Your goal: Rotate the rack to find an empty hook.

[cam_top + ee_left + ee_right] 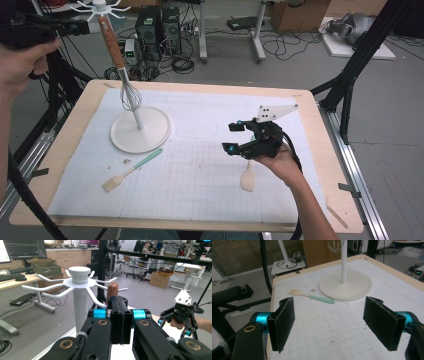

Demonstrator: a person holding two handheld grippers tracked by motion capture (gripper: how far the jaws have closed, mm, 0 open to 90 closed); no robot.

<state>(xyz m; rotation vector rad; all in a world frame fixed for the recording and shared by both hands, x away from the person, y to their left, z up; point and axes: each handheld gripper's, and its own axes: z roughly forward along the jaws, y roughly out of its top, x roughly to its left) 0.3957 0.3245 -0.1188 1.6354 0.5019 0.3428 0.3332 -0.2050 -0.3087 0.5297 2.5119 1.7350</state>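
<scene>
My left gripper [120,315], jaws closed, sits beside the whisk [120,65] hanging on the hook stand [102,10]; I'd withdraw gently. My right gripper [334,325] gapes wide over the surface [200,165].

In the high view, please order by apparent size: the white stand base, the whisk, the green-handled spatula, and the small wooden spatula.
1. whisk, longest, though raised nearer the camera
2. base, close behind, so unsure
3. green-handled spatula
4. wooden spatula, partly hidden

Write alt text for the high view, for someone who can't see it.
A whisk with a wooden handle hangs at a white hook stand, the left gripper raised beside it. The right gripper hovers open over the table, near a green-handled spatula.
</scene>
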